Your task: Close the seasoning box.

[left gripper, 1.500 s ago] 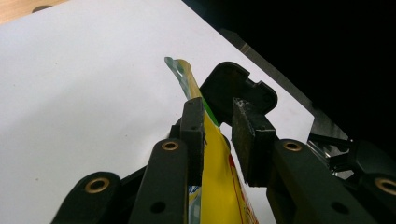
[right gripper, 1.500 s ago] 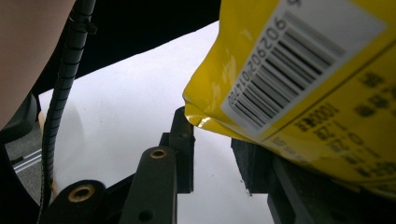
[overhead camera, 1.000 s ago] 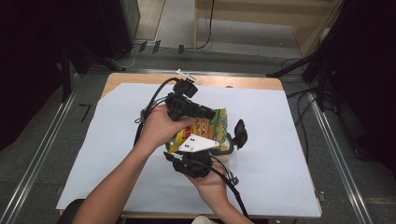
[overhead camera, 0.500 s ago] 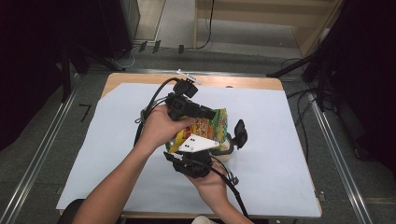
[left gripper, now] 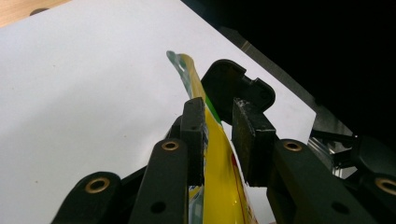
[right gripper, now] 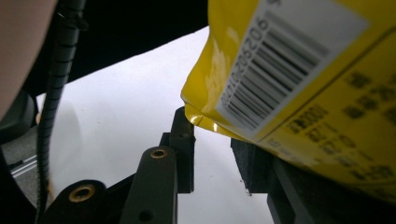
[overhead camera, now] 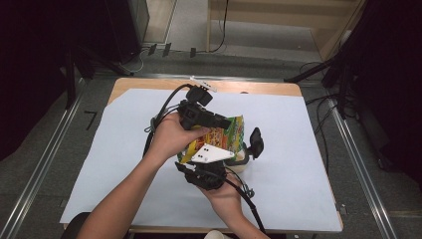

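Observation:
A yellow snack bag (overhead camera: 229, 137) is held above the middle of the white-papered table. My left gripper (overhead camera: 226, 122) comes in from the left and is shut on the bag's upper part. In the left gripper view the bag (left gripper: 218, 186) runs edge-on between the jaws of that gripper (left gripper: 217, 126). My right gripper (overhead camera: 196, 167), with a pale three-cornered plate on top, sits just below the bag. In the right gripper view this gripper (right gripper: 212, 140) stands open, white paper showing in the gap. The bag's barcode corner (right gripper: 303, 70) hangs over its right jaw.
A black blocky object (overhead camera: 256, 142) stands just right of the bag, also seen as a dark shape (left gripper: 238, 86) beyond the left jaws. White paper (overhead camera: 124, 149) covers the wooden table (overhead camera: 268, 87). Cables trail from both grippers. Dark stands and rails flank the table.

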The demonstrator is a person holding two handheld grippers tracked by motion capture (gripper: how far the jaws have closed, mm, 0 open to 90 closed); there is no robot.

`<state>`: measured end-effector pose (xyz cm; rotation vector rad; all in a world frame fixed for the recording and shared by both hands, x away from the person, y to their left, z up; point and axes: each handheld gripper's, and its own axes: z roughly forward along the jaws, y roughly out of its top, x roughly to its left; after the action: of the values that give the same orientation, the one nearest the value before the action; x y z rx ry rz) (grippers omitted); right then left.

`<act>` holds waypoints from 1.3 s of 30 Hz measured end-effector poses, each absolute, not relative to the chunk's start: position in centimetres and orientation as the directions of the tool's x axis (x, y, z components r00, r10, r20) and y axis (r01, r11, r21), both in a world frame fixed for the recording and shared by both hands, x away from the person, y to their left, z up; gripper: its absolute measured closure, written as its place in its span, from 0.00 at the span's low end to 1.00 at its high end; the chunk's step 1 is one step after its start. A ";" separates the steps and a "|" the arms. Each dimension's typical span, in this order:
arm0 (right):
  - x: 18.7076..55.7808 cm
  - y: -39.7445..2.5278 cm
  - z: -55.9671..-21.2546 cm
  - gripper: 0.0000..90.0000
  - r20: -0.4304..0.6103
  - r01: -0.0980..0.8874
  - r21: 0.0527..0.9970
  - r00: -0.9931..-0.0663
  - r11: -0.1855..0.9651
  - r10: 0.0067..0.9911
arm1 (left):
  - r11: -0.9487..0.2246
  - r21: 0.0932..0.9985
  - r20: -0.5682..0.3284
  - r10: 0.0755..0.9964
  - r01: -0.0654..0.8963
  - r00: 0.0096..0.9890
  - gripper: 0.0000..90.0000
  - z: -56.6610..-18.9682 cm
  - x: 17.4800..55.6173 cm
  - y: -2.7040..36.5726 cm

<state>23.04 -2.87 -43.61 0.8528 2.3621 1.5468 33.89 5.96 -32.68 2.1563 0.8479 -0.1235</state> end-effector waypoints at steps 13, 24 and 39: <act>23.1 -3.0 -43.8 0.77 0.174 0.375 0.888 -0.811 0.268 0.559 | -0.453 0.646 -0.347 0.543 0.614 0.765 0.84 -32.9 33.9 5.8; 22.7 -2.9 -42.8 0.77 0.148 0.360 0.886 -0.817 0.292 0.557 | -0.427 0.646 -0.376 0.544 0.633 0.750 0.83 -32.5 34.1 6.3; 22.9 -2.9 -43.2 0.77 0.152 0.370 0.882 -0.809 0.293 0.567 | -0.442 0.639 -0.365 0.545 0.629 0.754 0.84 -32.9 34.2 5.9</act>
<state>22.87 -2.89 -43.24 0.8704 2.3665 1.5332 34.18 5.92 -32.92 2.1459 0.8772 -0.1333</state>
